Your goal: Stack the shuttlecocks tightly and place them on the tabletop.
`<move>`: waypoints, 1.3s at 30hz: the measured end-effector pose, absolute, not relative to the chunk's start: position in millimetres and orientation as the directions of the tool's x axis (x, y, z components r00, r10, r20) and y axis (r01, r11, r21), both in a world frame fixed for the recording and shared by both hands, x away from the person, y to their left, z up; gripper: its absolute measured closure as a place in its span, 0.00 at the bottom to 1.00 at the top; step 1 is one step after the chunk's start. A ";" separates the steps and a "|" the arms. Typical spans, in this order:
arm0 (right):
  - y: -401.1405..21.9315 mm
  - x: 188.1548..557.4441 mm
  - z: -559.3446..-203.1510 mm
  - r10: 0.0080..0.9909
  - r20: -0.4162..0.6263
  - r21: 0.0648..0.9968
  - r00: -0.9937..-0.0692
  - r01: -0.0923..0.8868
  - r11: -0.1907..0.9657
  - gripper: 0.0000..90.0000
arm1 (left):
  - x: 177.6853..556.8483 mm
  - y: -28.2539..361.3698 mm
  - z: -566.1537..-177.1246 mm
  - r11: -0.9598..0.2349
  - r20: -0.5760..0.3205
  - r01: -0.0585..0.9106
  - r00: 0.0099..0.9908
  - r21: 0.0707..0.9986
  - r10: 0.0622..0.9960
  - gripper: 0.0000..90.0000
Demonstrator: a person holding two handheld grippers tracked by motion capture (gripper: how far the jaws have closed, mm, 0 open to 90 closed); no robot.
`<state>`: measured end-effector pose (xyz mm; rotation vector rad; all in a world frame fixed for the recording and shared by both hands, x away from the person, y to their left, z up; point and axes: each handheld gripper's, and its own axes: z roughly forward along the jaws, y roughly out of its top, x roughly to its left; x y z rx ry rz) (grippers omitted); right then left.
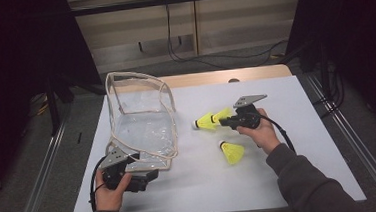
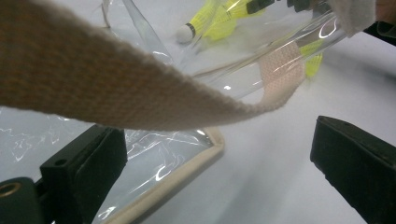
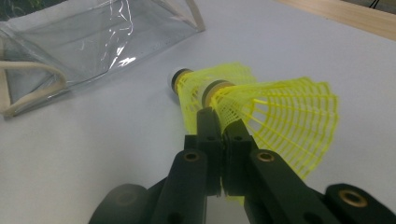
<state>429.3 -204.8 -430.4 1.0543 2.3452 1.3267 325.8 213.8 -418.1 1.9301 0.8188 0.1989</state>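
Two yellow shuttlecocks lie nested one in the other just right of the table's middle, corks toward the bag. My right gripper is shut on the mesh skirt of the pair, its jaws pinched together on the netting. A third yellow shuttlecock lies loose in front of them. A clear plastic bag with beige trim stands at the left. My left gripper is open at the bag's near corner; its jaws stand wide apart, with the bag's beige strap hanging across in front.
The white table top has free room right of and in front of the shuttlecocks. A wooden strip runs along the far edge. Dark floor, metal rails and cables surround the table.
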 end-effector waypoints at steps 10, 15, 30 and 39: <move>-201.5 430.0 -433.0 0.688 0.130 0.818 -0.714 0.469 0.332 0.98 | 325.7 213.8 -418.0 -0.282 -0.203 0.456 0.758 0.844 0.620 0.04; -199.9 430.1 -433.5 0.686 0.130 0.816 -0.716 0.470 0.336 0.98 | 325.6 213.7 -418.0 -0.282 -0.203 0.457 0.758 0.844 0.620 0.04; -198.9 431.5 -434.1 0.684 0.129 0.816 -0.718 0.468 0.338 0.98 | 325.7 213.6 -418.0 -0.281 -0.204 0.457 0.757 0.844 0.621 0.04; -196.6 432.9 -434.3 0.681 0.131 0.815 -0.721 0.470 0.340 0.98 | 325.7 213.6 -418.0 -0.281 -0.203 0.457 0.757 0.844 0.621 0.04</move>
